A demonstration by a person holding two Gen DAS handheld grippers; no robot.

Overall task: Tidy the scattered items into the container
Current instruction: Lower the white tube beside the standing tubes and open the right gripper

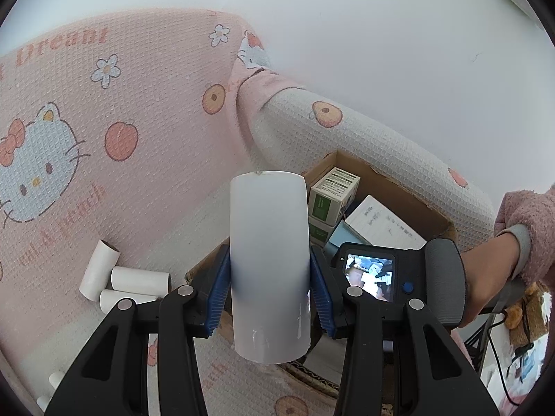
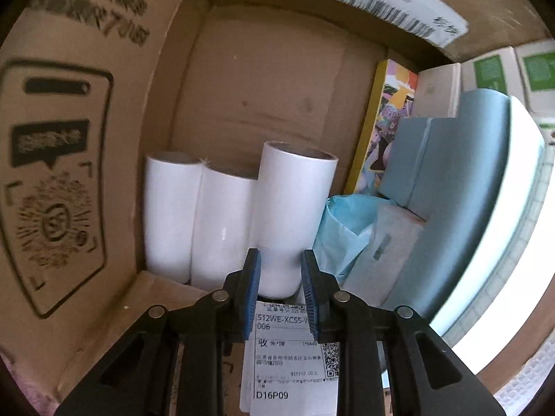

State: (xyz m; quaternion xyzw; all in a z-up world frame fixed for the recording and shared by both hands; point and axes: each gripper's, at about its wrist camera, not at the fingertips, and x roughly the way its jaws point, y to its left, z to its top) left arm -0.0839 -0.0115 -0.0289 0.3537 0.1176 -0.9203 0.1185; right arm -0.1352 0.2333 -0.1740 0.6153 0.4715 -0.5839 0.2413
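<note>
Left tool (image 1: pixel 270 289) gripping one white roll (image 1: pixel 270 260), three rolls (image 2: pixel 222 218) boxed

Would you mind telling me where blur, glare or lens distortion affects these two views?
Left wrist view: fisheye bends the sofa arm; the held white roll stays sharp. Right wrist view: the print on the cardboard box wall is smeared, daylight washes out the lower right edge, and the three rolls show faint sheen.

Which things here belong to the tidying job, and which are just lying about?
Job: white roll in left claw; cardboard box; three rolls inside; loose rolls on the sofa.

Lying about: pink sofa cover; cables.
</note>
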